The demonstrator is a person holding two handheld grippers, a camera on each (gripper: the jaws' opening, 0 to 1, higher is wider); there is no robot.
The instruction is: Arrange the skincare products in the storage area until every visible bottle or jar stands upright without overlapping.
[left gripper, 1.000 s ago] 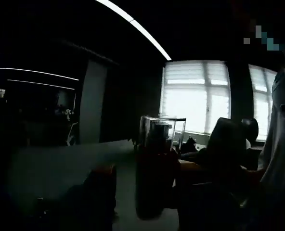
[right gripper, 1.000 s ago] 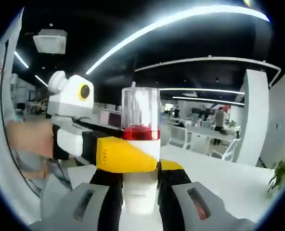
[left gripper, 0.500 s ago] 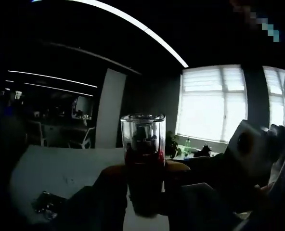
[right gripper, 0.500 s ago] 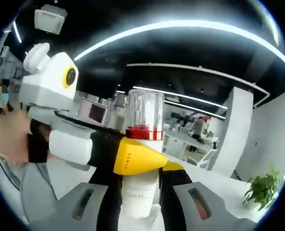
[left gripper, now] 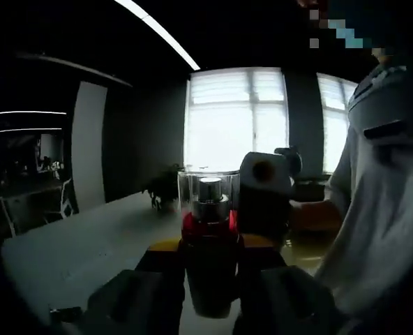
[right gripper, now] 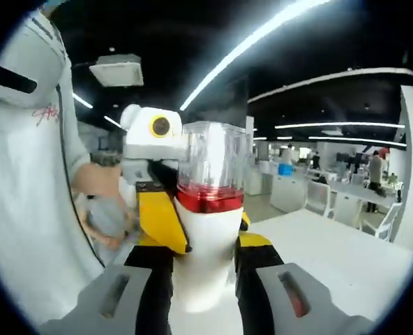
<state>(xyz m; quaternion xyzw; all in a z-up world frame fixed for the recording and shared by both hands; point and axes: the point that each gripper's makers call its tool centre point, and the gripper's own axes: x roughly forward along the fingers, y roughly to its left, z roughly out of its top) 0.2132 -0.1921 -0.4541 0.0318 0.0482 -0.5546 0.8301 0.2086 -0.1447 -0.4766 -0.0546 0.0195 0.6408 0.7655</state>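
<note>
1 bottle w/ red collar, upright, gripped by 2 tools: right tool, left tool

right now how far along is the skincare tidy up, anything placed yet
Nothing looks placed: no storage area or set-down bottles can be made out. In hand: one white pump bottle with a red collar and clear cap, held upright above the white table, clamped by both the right gripper and the left gripper. Left: setting it upright in storage, then any others.

No legible text anywhere.
</note>
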